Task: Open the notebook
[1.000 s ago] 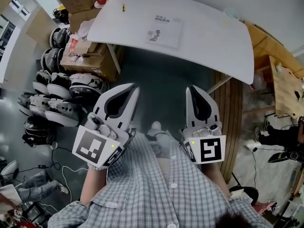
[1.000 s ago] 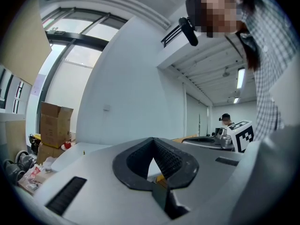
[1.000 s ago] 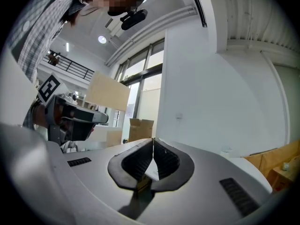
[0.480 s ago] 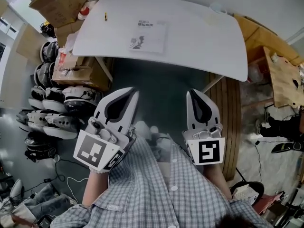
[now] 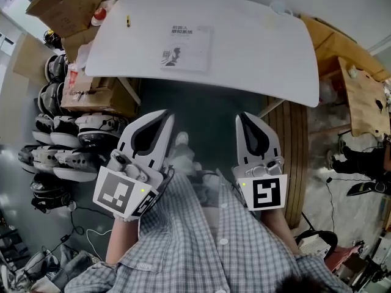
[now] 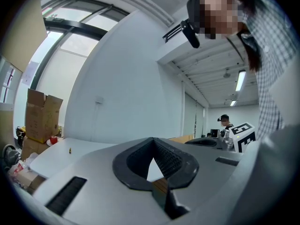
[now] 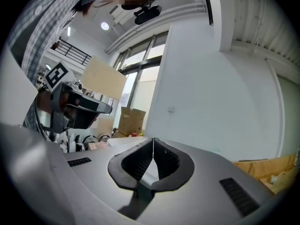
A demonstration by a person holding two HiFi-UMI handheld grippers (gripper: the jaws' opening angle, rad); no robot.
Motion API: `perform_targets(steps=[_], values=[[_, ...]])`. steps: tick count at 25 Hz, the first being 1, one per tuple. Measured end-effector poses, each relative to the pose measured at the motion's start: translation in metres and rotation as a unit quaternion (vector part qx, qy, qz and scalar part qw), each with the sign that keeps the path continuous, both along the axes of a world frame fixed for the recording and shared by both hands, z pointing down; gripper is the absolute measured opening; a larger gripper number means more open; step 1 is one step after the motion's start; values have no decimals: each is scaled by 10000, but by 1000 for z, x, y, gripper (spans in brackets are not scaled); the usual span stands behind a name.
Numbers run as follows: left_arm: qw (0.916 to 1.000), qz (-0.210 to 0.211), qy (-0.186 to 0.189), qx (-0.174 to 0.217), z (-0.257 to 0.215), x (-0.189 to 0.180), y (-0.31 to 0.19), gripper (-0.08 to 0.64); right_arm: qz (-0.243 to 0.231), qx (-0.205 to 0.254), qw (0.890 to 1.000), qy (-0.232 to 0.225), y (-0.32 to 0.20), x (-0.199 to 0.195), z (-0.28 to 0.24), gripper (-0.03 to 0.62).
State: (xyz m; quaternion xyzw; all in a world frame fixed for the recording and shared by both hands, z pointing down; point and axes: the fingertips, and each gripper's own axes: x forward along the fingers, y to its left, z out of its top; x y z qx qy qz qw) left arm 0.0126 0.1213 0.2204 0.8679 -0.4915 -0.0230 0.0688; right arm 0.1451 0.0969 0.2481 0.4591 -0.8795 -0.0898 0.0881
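Note:
The notebook [image 5: 186,47] lies shut on the white table [image 5: 256,47], its pale cover with dark print facing up, left of the table's middle. My left gripper [image 5: 165,114] is held level in front of the table's near edge, jaws shut and empty. My right gripper [image 5: 242,116] is beside it, also shut with nothing in it. Both tips are well short of the table. In the left gripper view the jaw tips [image 6: 152,142] meet, with the table [image 6: 51,156] beyond. The right gripper view shows its tips [image 7: 153,142] closed together.
Cardboard boxes [image 5: 58,5] and a row of helmets [image 5: 67,136] crowd the floor left of the table. A small yellow item [image 5: 127,21] lies near the table's far left. A wooden bench [image 5: 360,96] stands at the right. Another person [image 6: 226,123] stands far off.
Both grippers have moved forward toward the table, and the table with the notebook now sits closer and more centred in the head view. The jaws stayed shut.

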Motion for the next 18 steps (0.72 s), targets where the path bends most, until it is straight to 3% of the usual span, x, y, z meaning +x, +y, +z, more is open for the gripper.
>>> perform_targets(steps=[18], values=[[9989, 362, -285, -28, 2, -32, -104, 8, 247, 79, 9995, 200, -93, -37, -3, 21]])
